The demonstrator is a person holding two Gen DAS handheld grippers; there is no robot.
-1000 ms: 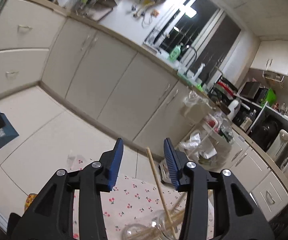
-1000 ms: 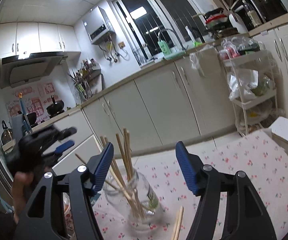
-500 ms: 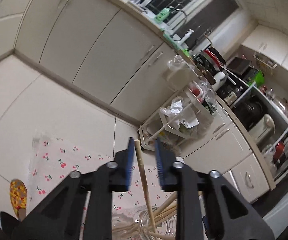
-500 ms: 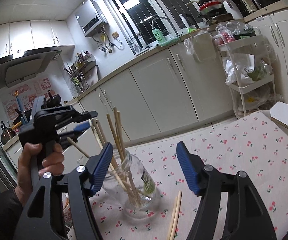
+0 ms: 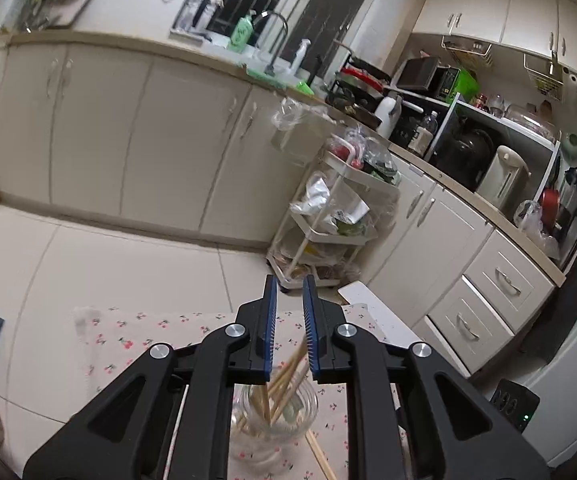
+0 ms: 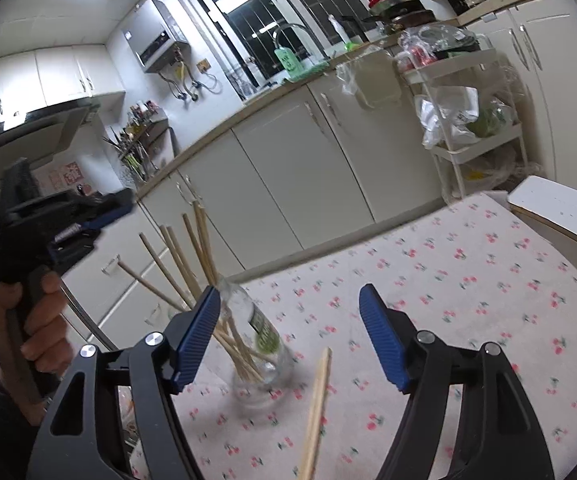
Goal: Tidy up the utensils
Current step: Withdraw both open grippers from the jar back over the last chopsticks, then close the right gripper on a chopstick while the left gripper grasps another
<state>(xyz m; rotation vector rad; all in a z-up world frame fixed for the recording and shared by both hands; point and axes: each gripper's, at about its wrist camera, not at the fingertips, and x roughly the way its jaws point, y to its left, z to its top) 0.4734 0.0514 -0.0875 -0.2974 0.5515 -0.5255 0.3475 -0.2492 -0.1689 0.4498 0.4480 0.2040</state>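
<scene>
A kitchen with cream cabinets along the walls, a dark window over the sink, and a white rolling cart (image 5: pixel 328 216) piled with bags near the corner. In the foreground is a table covered by a cherry-print tablecloth (image 6: pixel 468 280).

On the cloth stands a clear glass jar (image 6: pixel 258 356) holding a bundle of wooden chopsticks (image 6: pixel 192 256) that fan out above its mouth. From the right wrist view the jar looks tilted, though the picture is blurred there. One loose chopstick (image 6: pixel 316 404) lies flat on the cloth just beside the jar, on the side toward the right gripper.

The left gripper (image 5: pixel 288 320) hangs above the jar — its blue-padded jaws are drawn close together, with only a narrow gap, and nothing sits between them. In the right wrist view it shows at the left, gripped by a bare hand (image 6: pixel 36 320).

The right gripper (image 6: pixel 288 336) has its jaws spread wide and holds nothing — the jar sits just behind its left finger, and the loose chopstick lies between the two fingers.
</scene>
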